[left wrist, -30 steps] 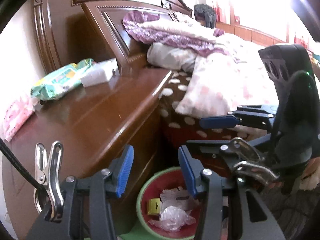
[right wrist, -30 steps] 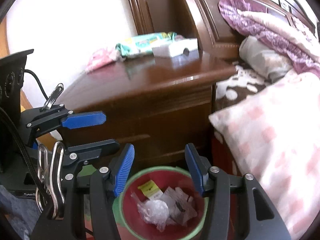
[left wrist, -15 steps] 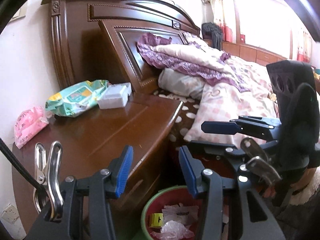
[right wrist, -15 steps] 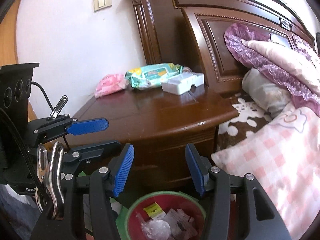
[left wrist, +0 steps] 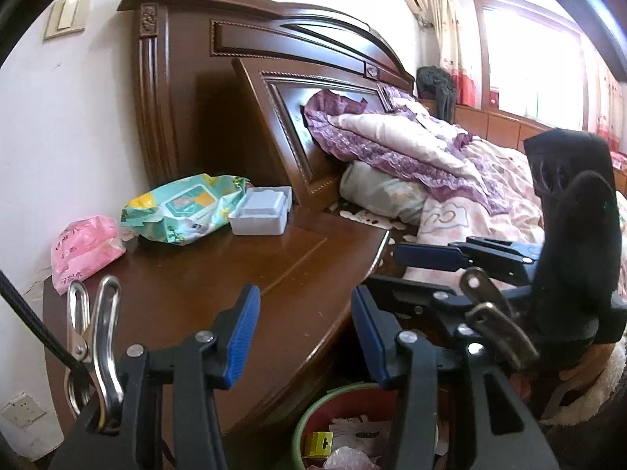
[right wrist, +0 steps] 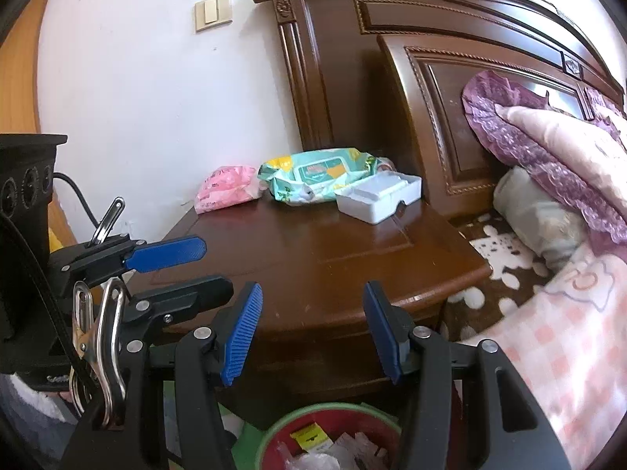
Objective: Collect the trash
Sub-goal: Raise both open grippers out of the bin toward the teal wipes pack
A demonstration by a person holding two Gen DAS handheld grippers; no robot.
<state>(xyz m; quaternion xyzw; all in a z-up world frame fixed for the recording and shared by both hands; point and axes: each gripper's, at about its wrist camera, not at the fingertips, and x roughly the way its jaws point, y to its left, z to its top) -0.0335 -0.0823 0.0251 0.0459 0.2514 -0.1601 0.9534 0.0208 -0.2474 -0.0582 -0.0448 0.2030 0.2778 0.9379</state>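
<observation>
Both grippers empty, jaws wide: left gripper [left wrist: 305,333], right gripper [right wrist: 311,331], side by side above the bin [right wrist: 274,436]. Bin w/ trash [right wrist: 313,460] inside sits on floor by nightstand [right wrist: 352,258]. On nightstand: wipes [right wrist: 317,176], white box [right wrist: 378,196], pink pack [right wrist: 225,188].

On the bench [right wrist: 333,258] there are three things: one pink pack [right wrist: 227,188], one green wipes pack [right wrist: 317,176] and one white box [right wrist: 376,196]. One bin [right wrist: 282,434] stands below, with one yellow card [right wrist: 309,436] and some papers, perhaps three or four; they overlap too much to count. There are two grippers, left [left wrist: 303,337] and right [right wrist: 311,331], and one wall switch [right wrist: 213,11].
</observation>
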